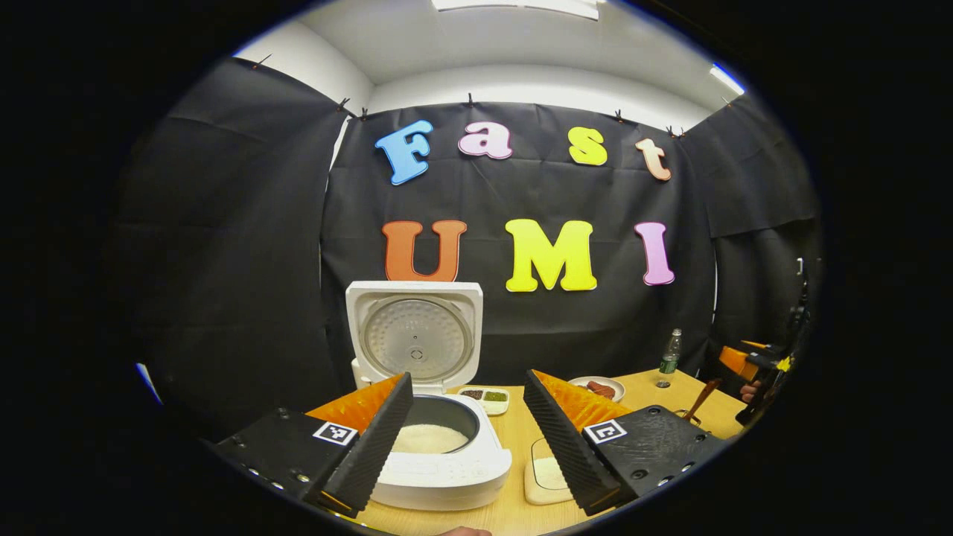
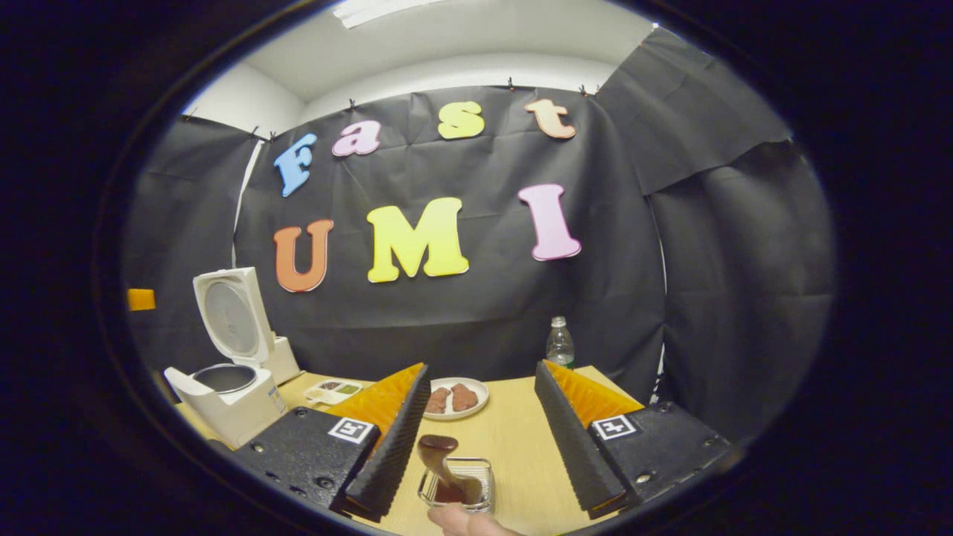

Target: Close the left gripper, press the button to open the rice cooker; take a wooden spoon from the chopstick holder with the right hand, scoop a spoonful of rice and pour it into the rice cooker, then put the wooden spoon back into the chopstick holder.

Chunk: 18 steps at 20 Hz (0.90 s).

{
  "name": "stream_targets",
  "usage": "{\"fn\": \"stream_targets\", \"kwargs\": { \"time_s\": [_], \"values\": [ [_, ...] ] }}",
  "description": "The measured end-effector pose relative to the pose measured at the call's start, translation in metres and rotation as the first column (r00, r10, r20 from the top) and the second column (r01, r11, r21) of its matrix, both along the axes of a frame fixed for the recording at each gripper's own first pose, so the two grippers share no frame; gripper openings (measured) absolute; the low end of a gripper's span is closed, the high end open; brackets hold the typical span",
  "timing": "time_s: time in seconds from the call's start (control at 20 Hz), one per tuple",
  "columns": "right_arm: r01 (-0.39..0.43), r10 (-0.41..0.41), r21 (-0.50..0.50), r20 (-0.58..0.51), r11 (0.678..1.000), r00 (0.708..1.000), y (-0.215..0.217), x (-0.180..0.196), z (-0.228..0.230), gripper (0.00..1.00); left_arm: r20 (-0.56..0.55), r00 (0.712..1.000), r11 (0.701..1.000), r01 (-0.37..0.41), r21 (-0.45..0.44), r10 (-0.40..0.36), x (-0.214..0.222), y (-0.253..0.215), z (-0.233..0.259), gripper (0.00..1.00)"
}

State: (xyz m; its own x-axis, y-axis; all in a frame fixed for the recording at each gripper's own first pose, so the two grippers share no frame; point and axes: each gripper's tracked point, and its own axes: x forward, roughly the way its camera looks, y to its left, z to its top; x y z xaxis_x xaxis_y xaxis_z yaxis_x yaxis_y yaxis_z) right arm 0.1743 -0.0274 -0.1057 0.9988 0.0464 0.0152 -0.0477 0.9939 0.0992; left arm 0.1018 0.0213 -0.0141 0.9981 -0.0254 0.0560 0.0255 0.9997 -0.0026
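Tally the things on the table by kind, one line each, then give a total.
Rice cooker, lid open: 1
Plate of brown food: 1
Divided dish: 1
Bottle: 1
Chopstick holder: 1
Wooden spoon in it: 1
Pale square dish: 1
Total: 7

Left gripper view: set low over the table, facing the back wall, close to the open cooker just past the spread fingers; far right, the other gripper at the table's edge. Right gripper view: also low, facing the same wall from farther right, close above the holder with the spoon between the spread fingers; cooker well off at left. Shared by both: cooker, small tray, plate, bottle, table.
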Motion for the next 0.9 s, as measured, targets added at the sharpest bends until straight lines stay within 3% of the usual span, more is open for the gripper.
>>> {"fn": "stream_targets", "kwargs": {
  "time_s": [0.1,0.15,0.2,0.5,0.55,0.65,0.8,0.9],
  "values": [
    [0.020,-0.019,-0.026,0.012,0.999,1.000,-0.003,-0.014,0.011,0.93,-0.001,1.000,1.000,-0.004,-0.001,0.004,0.007,0.006,0.004,0.95],
    [0.027,-0.026,-0.029,0.017,0.999,1.000,-0.003,-0.022,0.016,0.88,0.000,1.000,1.000,-0.005,-0.007,0.005,0.012,0.010,0.008,0.95],
    [0.031,-0.031,-0.028,0.023,0.999,0.999,-0.004,-0.030,0.020,0.92,0.002,1.000,1.000,-0.005,-0.016,0.005,0.016,0.014,0.012,0.95],
    [0.019,-0.014,-0.052,0.084,0.998,0.996,0.001,-0.072,0.043,0.92,0.049,0.999,0.999,0.014,-0.044,-0.012,0.047,0.031,0.052,0.95],
    [0.011,-0.006,-0.056,0.096,0.998,0.995,0.002,-0.076,0.047,0.88,0.054,0.998,0.999,0.012,-0.041,-0.010,0.055,0.035,0.059,0.95],
    [0.011,-0.004,-0.062,0.118,0.998,0.993,0.001,-0.082,0.051,0.92,0.057,0.998,1.000,0.007,-0.026,-0.005,0.072,0.041,0.069,0.94],
    [0.022,-0.019,-0.016,0.169,1.000,0.985,-0.001,-0.086,0.056,0.88,0.086,0.996,1.000,-0.015,0.005,0.015,0.099,0.052,0.092,0.94],
    [0.005,-0.007,0.011,0.172,1.000,0.985,0.001,-0.085,0.052,0.92,0.092,0.996,1.000,0.011,-0.002,-0.011,0.117,0.052,0.103,0.94]
  ]
}}
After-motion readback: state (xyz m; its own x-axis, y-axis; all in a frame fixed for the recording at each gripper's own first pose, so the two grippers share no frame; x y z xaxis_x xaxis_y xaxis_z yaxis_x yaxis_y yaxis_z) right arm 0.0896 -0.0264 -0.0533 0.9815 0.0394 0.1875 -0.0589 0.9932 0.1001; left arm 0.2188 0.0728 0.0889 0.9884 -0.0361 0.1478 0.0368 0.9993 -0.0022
